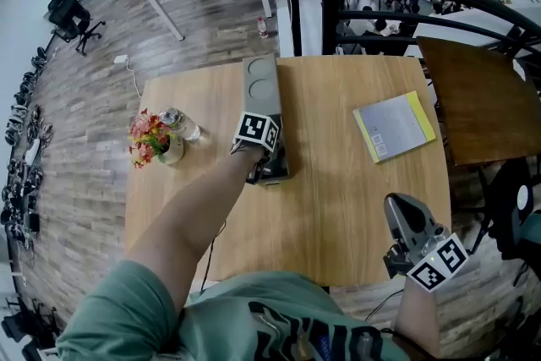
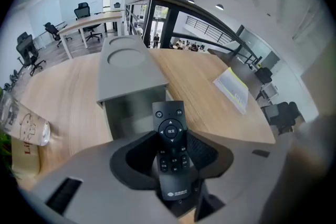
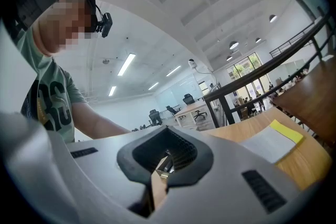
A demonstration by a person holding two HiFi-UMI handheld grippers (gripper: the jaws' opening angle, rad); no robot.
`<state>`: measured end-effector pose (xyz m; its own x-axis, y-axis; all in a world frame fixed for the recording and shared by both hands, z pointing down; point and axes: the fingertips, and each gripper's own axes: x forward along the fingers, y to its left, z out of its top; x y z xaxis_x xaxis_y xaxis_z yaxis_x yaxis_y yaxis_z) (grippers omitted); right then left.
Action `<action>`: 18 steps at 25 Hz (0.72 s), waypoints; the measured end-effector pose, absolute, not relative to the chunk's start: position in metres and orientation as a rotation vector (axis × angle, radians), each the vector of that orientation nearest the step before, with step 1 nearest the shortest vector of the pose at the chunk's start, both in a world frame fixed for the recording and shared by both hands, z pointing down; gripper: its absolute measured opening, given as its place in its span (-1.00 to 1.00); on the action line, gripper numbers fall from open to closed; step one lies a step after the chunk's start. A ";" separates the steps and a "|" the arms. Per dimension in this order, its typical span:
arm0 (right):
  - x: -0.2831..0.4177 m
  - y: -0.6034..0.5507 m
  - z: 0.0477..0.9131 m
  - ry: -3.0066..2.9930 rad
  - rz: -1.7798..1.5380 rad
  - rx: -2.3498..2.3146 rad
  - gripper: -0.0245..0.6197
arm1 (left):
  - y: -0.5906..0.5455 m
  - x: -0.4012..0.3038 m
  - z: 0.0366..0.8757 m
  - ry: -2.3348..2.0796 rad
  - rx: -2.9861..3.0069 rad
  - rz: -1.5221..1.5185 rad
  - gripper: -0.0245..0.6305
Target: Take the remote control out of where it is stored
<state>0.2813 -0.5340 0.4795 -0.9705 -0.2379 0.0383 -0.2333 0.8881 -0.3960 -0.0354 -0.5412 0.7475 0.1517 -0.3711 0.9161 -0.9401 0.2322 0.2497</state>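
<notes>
remote control [image 2: 169,128]: slim black handset, face up; two round keys at the far end, a ring of arrow keys below them, short rows of small keys, a white logo near the near end. location: between the jaws of the left claw [image 2: 173,165], whose dark pads press on both long sides of its lower half; far end reaches the open front of the grey storage box [image 2: 126,68] on the bench [image 2: 63,97]; whether the tip lies inside the opening cannot be told. left arm [image 1: 182,224]: bare forearm stretched forward over the bench, claw at the box's near end. right claw [image 3: 160,176]: jaws closed together, nothing in them, held at the bench's near right edge, tilted upward.
</notes>
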 end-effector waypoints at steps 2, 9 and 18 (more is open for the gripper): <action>0.277 -0.532 0.476 3.042 -0.630 -0.371 -0.91 | -0.542 -0.036 0.737 -1.427 1.356 0.623 -0.36; 0.256 -0.526 0.464 3.055 -0.602 -0.327 -0.91 | -0.537 -0.040 0.689 -1.453 1.453 0.486 -0.36; 0.227 -0.526 0.443 3.076 -0.545 -0.265 -0.91 | -0.506 -0.057 0.629 -1.512 1.512 0.368 -0.37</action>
